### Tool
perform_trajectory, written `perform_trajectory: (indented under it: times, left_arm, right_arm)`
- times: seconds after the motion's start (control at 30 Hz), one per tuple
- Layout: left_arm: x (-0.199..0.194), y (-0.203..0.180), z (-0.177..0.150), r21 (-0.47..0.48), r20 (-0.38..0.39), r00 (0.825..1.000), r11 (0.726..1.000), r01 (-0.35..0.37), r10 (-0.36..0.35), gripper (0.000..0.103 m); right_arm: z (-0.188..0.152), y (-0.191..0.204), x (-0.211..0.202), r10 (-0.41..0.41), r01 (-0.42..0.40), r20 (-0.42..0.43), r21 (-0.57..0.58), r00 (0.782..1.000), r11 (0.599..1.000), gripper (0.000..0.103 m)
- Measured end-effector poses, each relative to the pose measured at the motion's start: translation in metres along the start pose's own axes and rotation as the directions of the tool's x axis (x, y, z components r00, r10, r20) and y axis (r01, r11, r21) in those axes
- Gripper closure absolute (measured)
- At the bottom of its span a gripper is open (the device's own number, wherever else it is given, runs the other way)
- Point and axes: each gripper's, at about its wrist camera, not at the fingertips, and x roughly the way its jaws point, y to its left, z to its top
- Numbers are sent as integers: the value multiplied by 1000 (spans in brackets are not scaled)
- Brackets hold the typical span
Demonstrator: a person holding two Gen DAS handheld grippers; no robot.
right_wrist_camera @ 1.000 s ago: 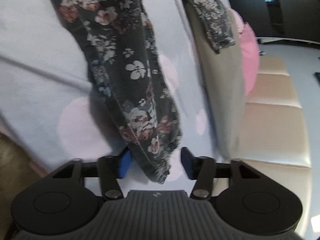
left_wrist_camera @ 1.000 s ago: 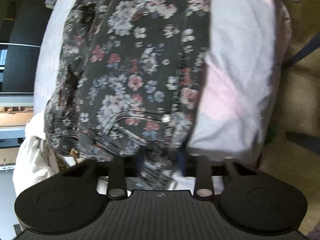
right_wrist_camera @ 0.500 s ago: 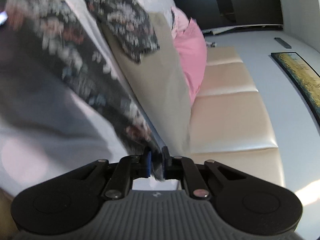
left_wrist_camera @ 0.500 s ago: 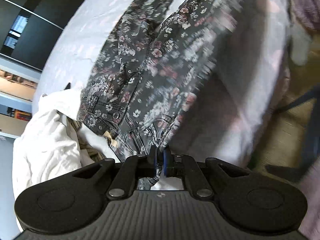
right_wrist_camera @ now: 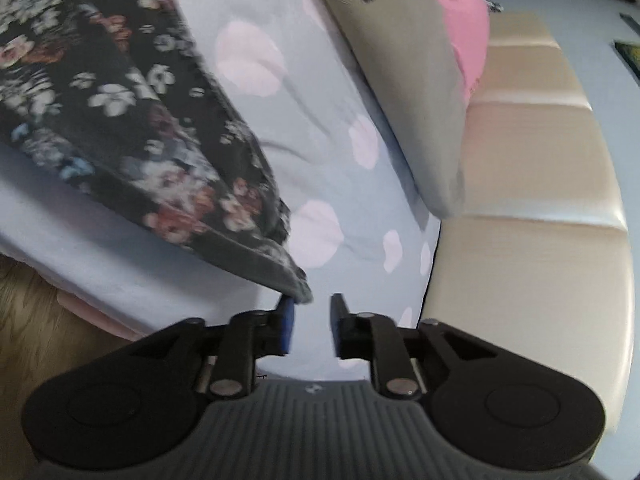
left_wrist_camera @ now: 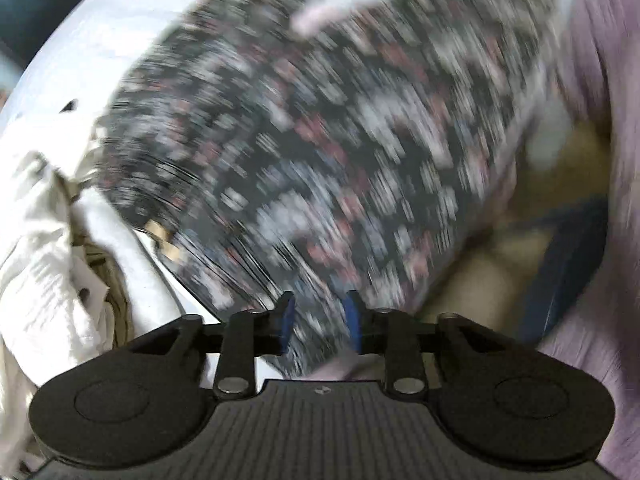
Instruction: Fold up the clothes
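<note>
One garment in play: dark floral trousers (right_wrist_camera: 132, 128), lying on the pale blue spotted bedsheet (right_wrist_camera: 304, 148). From the right gripper (right_wrist_camera: 311, 322) they stretch ahead and up-left, long axis running diagonally away; the hem corner ends just beside the left-hand blue pad, outside the gap. Jaws opening, nothing between them but sheet.

Left gripper (left_wrist_camera: 319, 320): the floral trousers (left_wrist_camera: 320, 140) fill the view ahead, badly motion-blurred. Jaws opening, cloth in the gap between the blue pads; pads look apart from it, though blur makes contact hard to judge. This gripper is the nearer one to fabric.

Outward: cream-white crumpled garment (left_wrist_camera: 44, 264) to the left gripper's left, just beside the trousers. Ahead-right of the right gripper, a grey pillow (right_wrist_camera: 404, 80) with a pink pillow (right_wrist_camera: 460, 12) behind, then the beige padded headboard (right_wrist_camera: 532, 184) at right. Nothing blocks the hem; the pillows limit room beyond it.
</note>
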Motion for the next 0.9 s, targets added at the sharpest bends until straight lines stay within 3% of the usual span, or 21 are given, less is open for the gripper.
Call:
perform_trajectory:
  times: [0.07, 0.17, 0.3, 0.4, 0.53, 0.7, 0.8, 0.9]
  left_arm:
    - [-5, 26, 11, -97, 58, 998, 995, -32, 38, 56]
    - [-4, 67, 31, -249, 109, 988, 966, -76, 106, 53]
    - [14, 120, 51, -417, 141, 981, 907, -63, 133, 48]
    - [35, 154, 60, -533, 141, 983, 846, -22, 115, 47]
    - [64, 186, 63, -632, 136, 990, 773, 54, 42, 47]
    - [94, 210, 59, -705, 137, 990, 697, 129, -45, 47]
    - [107, 219, 60, -743, 155, 984, 646, 175, -89, 47]
    - [118, 228, 59, -779, 169, 979, 593, 203, -114, 47]
  right_arm:
    - [1, -12, 1, -2, 3, -17, 80, 1000, 997, 82]
    - [11, -29, -1, -20, 23, -18, 180, 1000, 983, 81]
    - [42, -53, -6, -39, 32, 18, 271, 999, 962, 75]
    - [69, -64, -14, -25, 7, 50, 325, 998, 946, 74]
    - [112, -86, -22, 38, -89, 124, 432, 992, 898, 70]
    - [165, -106, -24, 131, -250, 241, 577, 962, 778, 60]
    - [200, -117, -11, 180, -336, 296, 658, 938, 674, 53]
    - [227, -123, 11, 208, -373, 310, 742, 928, 557, 50]
